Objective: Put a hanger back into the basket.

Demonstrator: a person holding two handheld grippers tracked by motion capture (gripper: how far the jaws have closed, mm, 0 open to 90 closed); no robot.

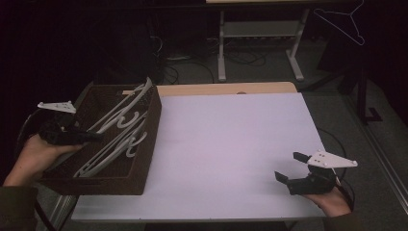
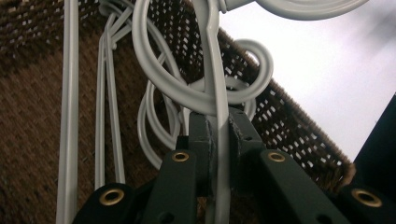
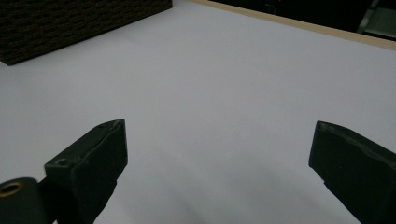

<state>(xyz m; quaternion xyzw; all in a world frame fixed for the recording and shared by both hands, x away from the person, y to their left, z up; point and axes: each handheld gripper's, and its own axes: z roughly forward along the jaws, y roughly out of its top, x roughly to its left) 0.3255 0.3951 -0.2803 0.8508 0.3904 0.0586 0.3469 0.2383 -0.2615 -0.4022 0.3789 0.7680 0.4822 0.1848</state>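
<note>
Hidden in deep shadow around the white-covered desk, with hanger ends cut off by the left gripper view's frame. In the dark brown woven wicker basket at the desk's left edge, a pile of pale grey plastic clothes hangers with curled hooks; left tongs clamped on one slim grey hanger bar, right tongs spread wide, holding nothing, over bare desk near the front right. No legible writing or brand anywhere.
</note>
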